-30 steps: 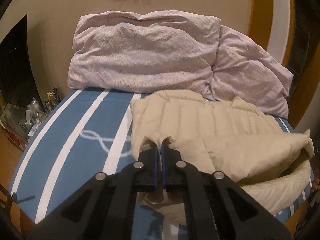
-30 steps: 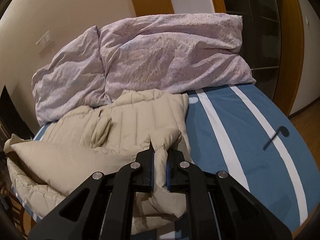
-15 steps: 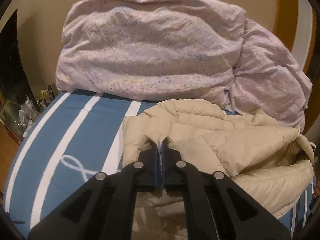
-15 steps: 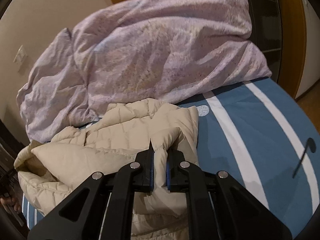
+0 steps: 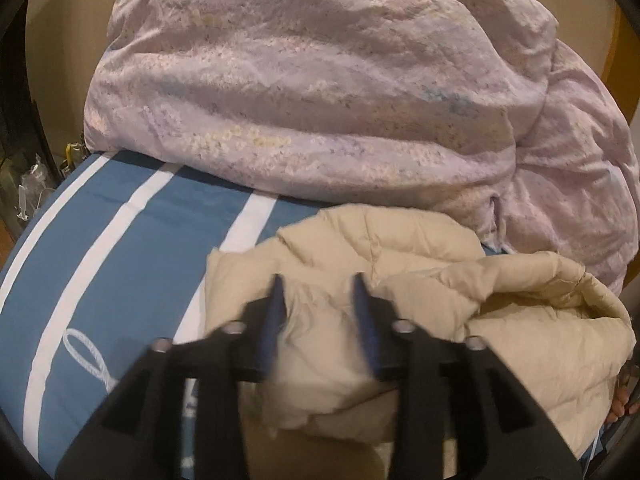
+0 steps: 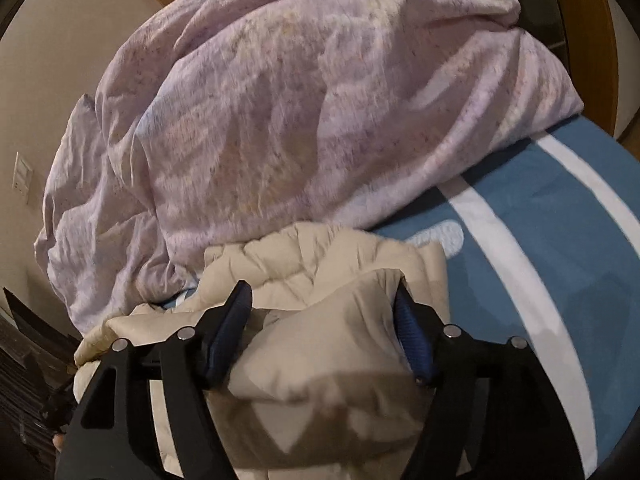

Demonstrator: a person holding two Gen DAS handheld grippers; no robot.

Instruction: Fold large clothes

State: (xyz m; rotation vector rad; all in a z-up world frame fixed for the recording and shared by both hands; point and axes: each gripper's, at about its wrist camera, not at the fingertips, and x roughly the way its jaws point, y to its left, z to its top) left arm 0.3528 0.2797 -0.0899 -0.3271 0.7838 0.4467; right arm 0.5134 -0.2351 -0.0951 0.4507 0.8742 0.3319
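Note:
A cream quilted down jacket (image 5: pixel 420 272) lies bunched on the blue, white-striped bed sheet (image 5: pixel 120 248), folded over on itself just below the duvet. My left gripper (image 5: pixel 319 292) is over the jacket's left edge. Its jaws are opening, and a puff of jacket fabric sits loose between the blue pads. In the right wrist view my right gripper (image 6: pixel 322 300) is at the jacket's (image 6: pixel 280 256) right edge. Its jaws are opening wide, and a fold of fabric bulges between them, still brushing the right pad.
A big lilac flowered duvet (image 5: pixel 320 80) is heaped across the head of the bed, right behind the jacket. Bare sheet (image 6: pixel 560 220) stretches to the right of the jacket. Small clutter (image 5: pixel 32 184) stands beside the bed at the left. A hand (image 5: pixel 622 400) shows at the right edge.
Both grippers carried the jacket's near edge forward toward the duvet, folding it over. Both were clamped shut on the fabric before; now their jaws stand apart and the fabric is let go.

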